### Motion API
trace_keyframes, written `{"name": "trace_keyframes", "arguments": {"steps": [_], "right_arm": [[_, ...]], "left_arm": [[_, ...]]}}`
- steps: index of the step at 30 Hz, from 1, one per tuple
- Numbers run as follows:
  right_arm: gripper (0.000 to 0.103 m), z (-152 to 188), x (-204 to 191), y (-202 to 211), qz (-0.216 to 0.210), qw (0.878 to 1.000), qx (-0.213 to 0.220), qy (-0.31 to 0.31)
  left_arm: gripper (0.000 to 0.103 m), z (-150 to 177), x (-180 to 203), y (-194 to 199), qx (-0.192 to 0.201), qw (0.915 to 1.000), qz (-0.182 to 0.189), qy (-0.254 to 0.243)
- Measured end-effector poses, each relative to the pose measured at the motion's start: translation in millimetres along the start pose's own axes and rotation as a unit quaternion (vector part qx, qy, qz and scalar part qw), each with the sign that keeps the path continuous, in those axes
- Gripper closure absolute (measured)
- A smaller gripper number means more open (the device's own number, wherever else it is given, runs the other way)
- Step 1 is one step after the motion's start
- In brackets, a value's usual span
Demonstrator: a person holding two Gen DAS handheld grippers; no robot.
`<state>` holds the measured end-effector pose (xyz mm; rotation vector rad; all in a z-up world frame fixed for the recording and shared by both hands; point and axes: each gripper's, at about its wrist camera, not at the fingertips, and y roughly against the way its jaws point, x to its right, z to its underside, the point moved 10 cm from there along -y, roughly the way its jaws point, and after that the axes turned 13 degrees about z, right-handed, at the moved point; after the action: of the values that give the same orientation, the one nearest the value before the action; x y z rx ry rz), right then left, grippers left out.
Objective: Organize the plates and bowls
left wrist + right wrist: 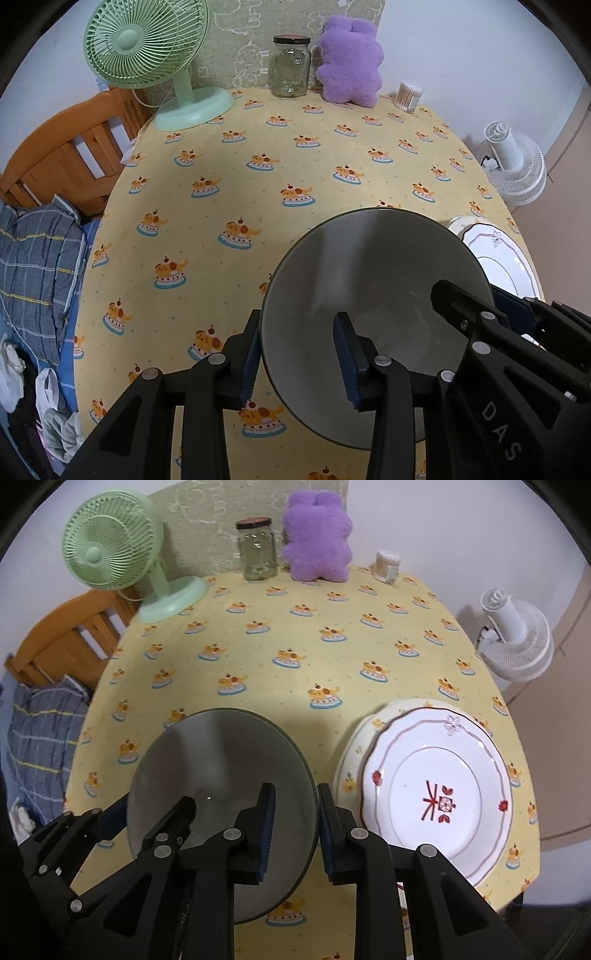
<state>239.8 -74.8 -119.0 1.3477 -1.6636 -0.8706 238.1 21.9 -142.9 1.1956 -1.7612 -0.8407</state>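
Observation:
A grey bowl (369, 266) (221, 753) stands on the yellow tablecloth near the front edge. My left gripper (299, 332) straddles the bowl's left rim, one pad outside and one inside. The inner pad stands off the wall, so it is open. My right gripper (296, 790) straddles the right rim in the same way, with a gap between its inner pad and the wall, open too. Just right of the bowl a white plate with a red motif (436, 797) (498, 258) lies on a cream plate (354, 760).
Along the back of the table stand a green fan (147, 48), a glass jar (290, 66), a purple plush toy (349, 62) and a cotton-swab tub (409, 96). A white fan (517, 638) sits beyond the right edge. A wooden frame (66, 155) and plaid cloth (33, 266) lie left.

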Motion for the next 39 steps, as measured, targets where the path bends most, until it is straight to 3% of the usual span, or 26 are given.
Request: {"name": "trace_keyframes", "arguments": {"steps": [3,6,11,16,27,30,36,39], "right_arm": [[0.061,3.1,5.7,3.0,-0.003,1.000,-0.004,-0.010],[0.048,5.4,17.1,8.9,0.001,1.000,-0.005,-0.030],[0.038,7.8,29.6,9.3,0.006,0.999,-0.009,-0.033],[0.038,9.1,32.7,-2.4,-0.021,0.999,-0.027,-0.039],[0.039,2.8,12.3,-36.7,-0.117,0.990,-0.072,-0.028],[0.048,3.0,8.2,-44.3,-0.141,0.986,-0.085,-0.021],[0.063,5.1,-3.8,-54.2,-0.184,0.977,-0.105,-0.002],[0.066,5.4,-7.0,-56.8,-0.201,0.973,-0.112,0.001]], "left_arm": [[0.058,1.4,1.8,3.1,-0.002,1.0000,0.007,0.000],[0.042,1.6,3.2,9.2,0.003,0.9998,0.018,0.005],[0.027,1.8,3.6,10.9,0.010,0.9999,0.003,0.003],[0.024,2.0,2.7,8.5,0.016,0.9997,0.001,0.019],[0.023,3.0,-10.5,-1.2,0.016,0.9962,-0.045,0.073],[0.025,6.4,-6.6,-5.6,0.010,0.9957,-0.038,0.084],[0.026,10.7,-6.2,-9.0,0.001,0.9929,-0.067,0.098],[0.027,11.7,-5.7,-11.3,-0.003,0.9918,-0.074,0.104]]}}
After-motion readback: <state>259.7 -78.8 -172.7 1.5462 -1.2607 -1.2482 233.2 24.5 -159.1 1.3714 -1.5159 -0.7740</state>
